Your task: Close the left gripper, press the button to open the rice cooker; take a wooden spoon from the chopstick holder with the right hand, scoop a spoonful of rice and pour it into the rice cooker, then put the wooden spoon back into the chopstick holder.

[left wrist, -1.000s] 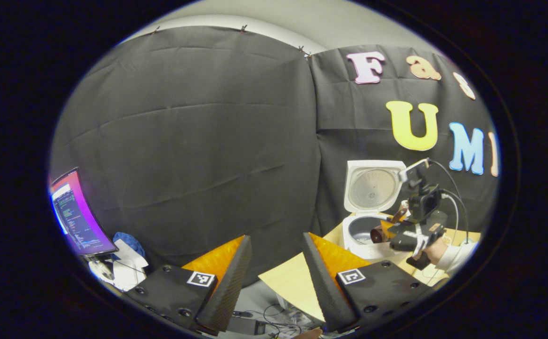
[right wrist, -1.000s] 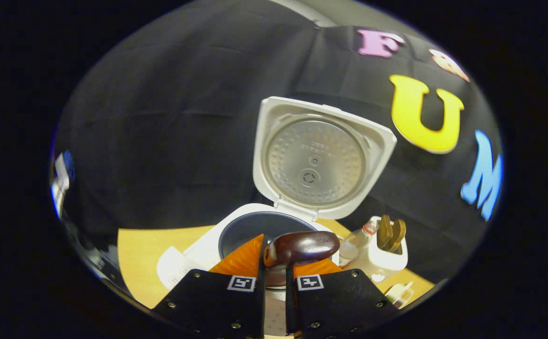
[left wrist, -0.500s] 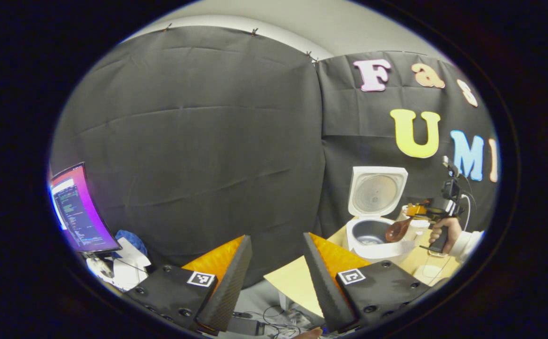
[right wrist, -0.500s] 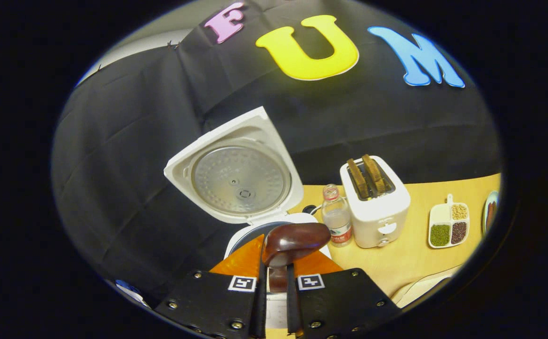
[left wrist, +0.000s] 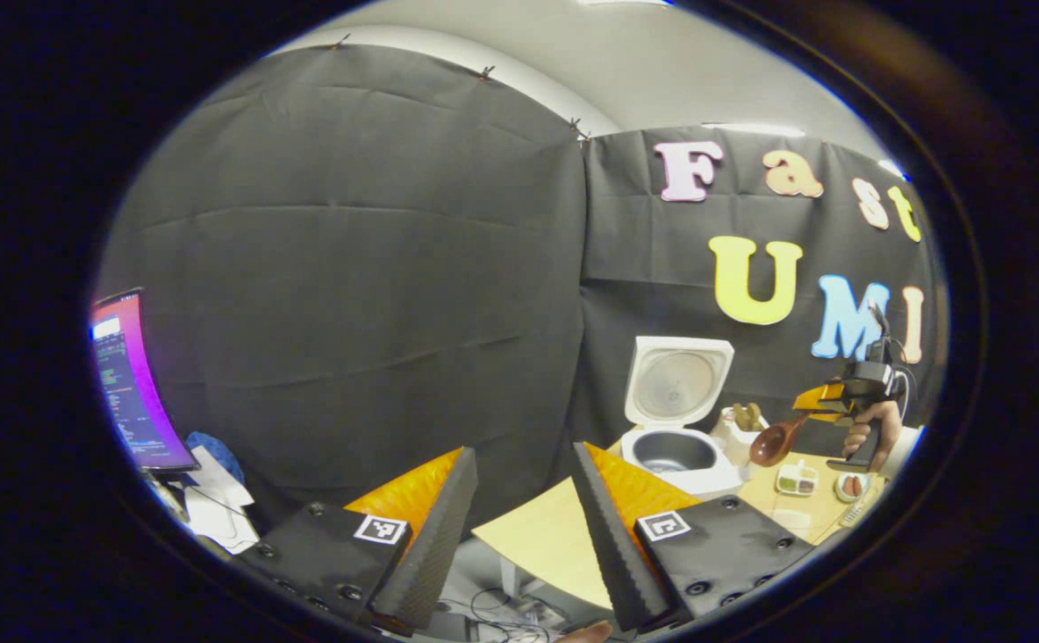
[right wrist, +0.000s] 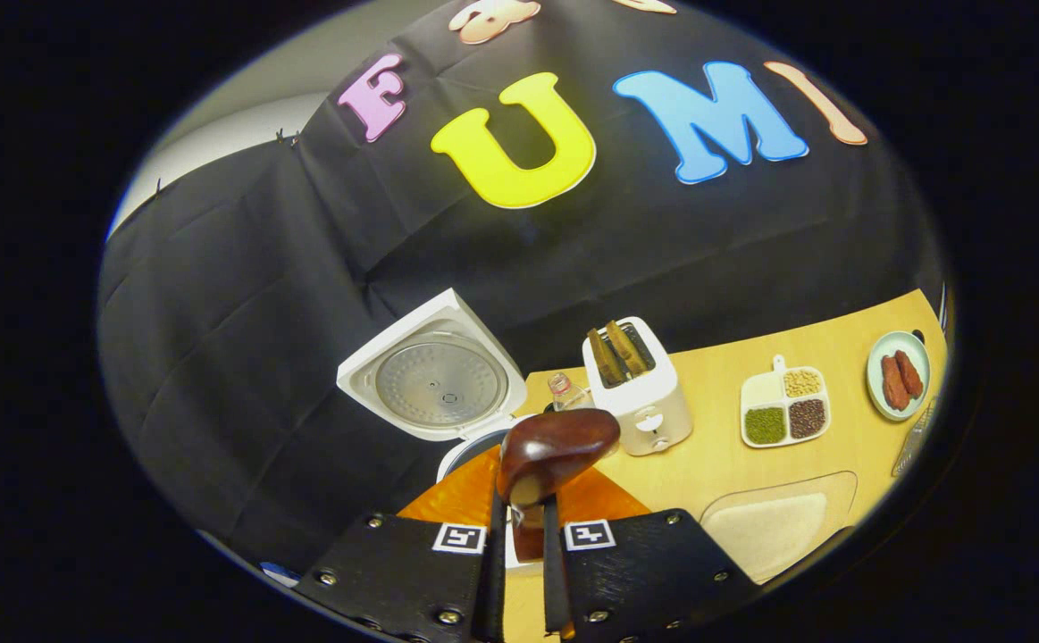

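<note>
The white rice cooker (left wrist: 673,451) stands with its lid (left wrist: 678,382) up and its dark pot showing. My left gripper (left wrist: 519,500) is open and holds nothing, well back from the table's corner. Farther right, a hand holds my right gripper (left wrist: 827,397) above the table, right of the cooker. It is shut on the handle of the dark wooden spoon (left wrist: 774,442). In the right gripper view the spoon's bowl (right wrist: 557,445) sticks up between the fingers of the right gripper (right wrist: 521,509), hiding part of the cooker (right wrist: 461,457); the open lid (right wrist: 434,382) is left of it.
On the wooden table (right wrist: 716,464) stand a white toaster (right wrist: 640,397) with two toast slices, a small bottle (right wrist: 564,390), a divided dish of grains (right wrist: 783,408), a plate of sausages (right wrist: 899,375) and a pale board (right wrist: 778,522). A lit monitor (left wrist: 126,384) is far left.
The right gripper has carried the spoon up and to the right, away from the cooker's pot. The cooker looks smaller in both views. My left gripper stays open.
</note>
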Motion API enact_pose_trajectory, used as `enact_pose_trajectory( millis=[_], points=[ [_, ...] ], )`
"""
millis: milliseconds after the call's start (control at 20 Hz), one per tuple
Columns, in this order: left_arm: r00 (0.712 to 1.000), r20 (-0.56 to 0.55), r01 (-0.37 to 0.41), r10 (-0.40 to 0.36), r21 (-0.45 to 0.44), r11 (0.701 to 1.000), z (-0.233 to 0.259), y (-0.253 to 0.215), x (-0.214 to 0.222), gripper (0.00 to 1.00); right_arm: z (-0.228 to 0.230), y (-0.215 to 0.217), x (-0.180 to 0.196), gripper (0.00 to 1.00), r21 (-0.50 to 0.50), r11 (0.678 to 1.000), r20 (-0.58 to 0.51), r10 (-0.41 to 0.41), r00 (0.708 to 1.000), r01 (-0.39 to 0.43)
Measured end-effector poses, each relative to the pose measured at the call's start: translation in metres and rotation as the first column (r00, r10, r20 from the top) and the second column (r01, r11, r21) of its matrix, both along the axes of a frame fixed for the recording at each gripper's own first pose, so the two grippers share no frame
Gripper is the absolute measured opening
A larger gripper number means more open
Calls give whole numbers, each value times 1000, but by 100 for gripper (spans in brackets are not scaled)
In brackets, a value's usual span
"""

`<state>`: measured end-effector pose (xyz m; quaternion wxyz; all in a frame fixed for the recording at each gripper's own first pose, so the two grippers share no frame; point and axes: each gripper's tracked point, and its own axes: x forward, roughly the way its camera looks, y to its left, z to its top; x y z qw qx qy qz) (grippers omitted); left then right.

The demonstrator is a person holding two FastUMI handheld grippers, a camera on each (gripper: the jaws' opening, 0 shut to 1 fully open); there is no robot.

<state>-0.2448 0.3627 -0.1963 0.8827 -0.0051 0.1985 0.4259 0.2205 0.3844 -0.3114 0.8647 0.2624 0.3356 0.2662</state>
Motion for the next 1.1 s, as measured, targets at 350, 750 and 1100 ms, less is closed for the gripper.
enact_pose_trajectory(
  millis=[350,750,1100],
  points=[
    [992,68,114,-109,-70,991,-15,-23,30,74,25,-131,-14,18,-62,989,52,-133,990,136],
    [988,57,146,-144,-31,989,-6,-74,80,74,-23,-306,13,18,-82,939,-5,-337,942,335],
    [994,6,109,-109,-68,992,-20,-160,136,74,-102,-441,40,18,-155,889,-63,-444,894,431]
  ],
)
